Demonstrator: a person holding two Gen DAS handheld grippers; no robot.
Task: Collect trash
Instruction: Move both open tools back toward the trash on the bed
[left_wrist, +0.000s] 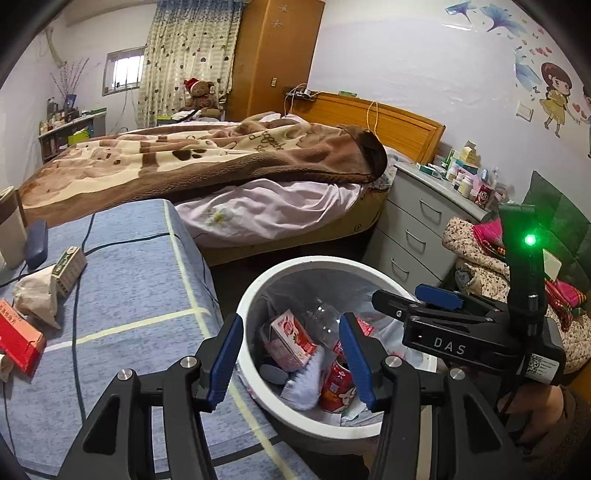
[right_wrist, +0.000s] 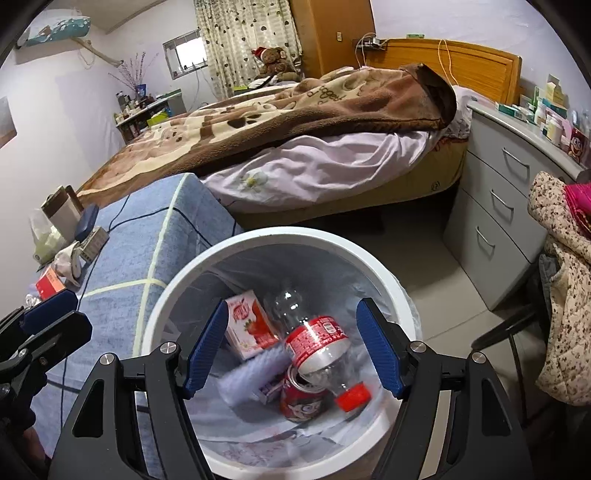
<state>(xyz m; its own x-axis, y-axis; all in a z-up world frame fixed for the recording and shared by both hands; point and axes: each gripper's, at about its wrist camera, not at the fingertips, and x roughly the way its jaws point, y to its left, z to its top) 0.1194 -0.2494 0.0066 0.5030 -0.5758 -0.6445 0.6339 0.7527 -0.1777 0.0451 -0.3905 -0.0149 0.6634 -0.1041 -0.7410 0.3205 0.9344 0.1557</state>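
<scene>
A white bin with a clear liner stands on the floor beside a blue-covered table. Inside it lie a pink strawberry carton, a red can and a clear bottle with a red label and cap. My left gripper hangs open over the bin's near rim, with nothing between its fingers. My right gripper is open above the bin's middle, empty, with the bottle below it. On the table lie a red box, a crumpled tissue and a green-white box.
A dark cable runs across the table, near a blue case and a cup. Behind the bin is a bed with a brown blanket. A grey drawer unit and a chair piled with clothes stand to the right.
</scene>
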